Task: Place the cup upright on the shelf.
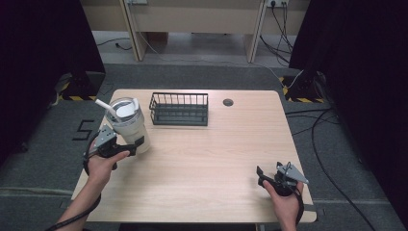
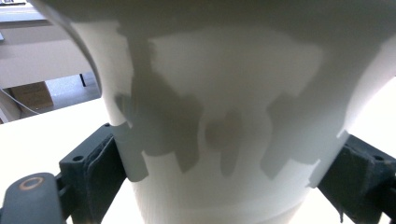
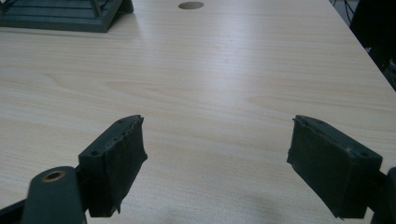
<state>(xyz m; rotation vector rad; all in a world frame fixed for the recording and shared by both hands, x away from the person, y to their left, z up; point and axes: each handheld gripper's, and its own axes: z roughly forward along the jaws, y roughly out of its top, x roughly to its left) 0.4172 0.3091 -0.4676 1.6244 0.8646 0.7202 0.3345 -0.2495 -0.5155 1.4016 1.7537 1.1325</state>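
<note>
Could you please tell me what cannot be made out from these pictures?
- Tumbler contents: the lid covers them in the high view.
- Tumbler's lid and straw: cut off by the top edge in the left gripper view.
- Wire basket: cropped by the right gripper view's top edge.

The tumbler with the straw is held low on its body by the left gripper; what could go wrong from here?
1. The left gripper clamps the tumbler near its base, so the tall, wider top could tip if it is lifted or swung quickly.
2. The body is smooth and tapered; it might slide between the fingers.
3. The wire basket stands close beside it, so a sideways move could knock it.
</note>
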